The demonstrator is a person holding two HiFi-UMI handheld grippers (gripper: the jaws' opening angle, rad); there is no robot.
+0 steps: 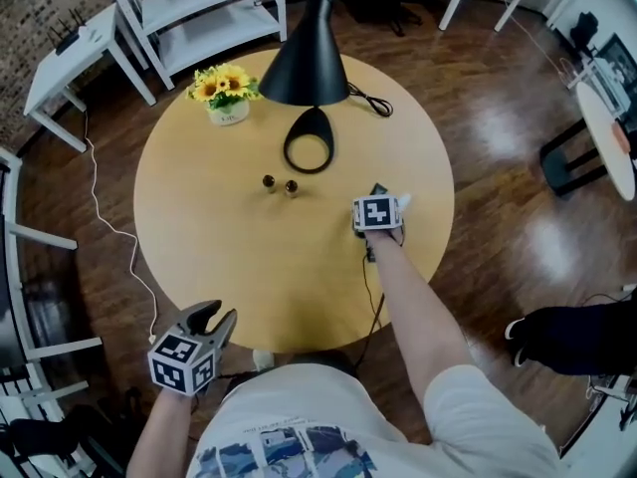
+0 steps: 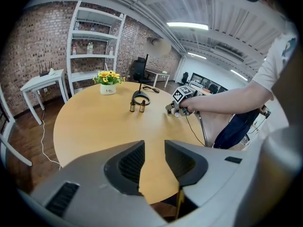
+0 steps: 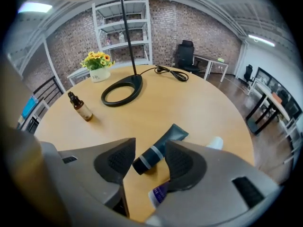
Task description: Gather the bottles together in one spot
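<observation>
Lighting is bright and even. White ceiling strip lights (image 2: 187,26) supply it from above. The glossy dark wooden floor (image 1: 518,202) carries pale glare patches. The round light-wood worktop (image 1: 219,267) shows only short, soft shadows. Both gripper views bend strongly outward and darken at the corners; the near grey plastic jaws appear slightly soft.

Left gripper (image 2: 154,151) grey jaws apart, only bare round tan wooden table (image 2: 90,126) between, two small brown glass bottles (image 2: 132,107) upright side by side, just before black ring-shaped lamp base (image 2: 140,98)
</observation>
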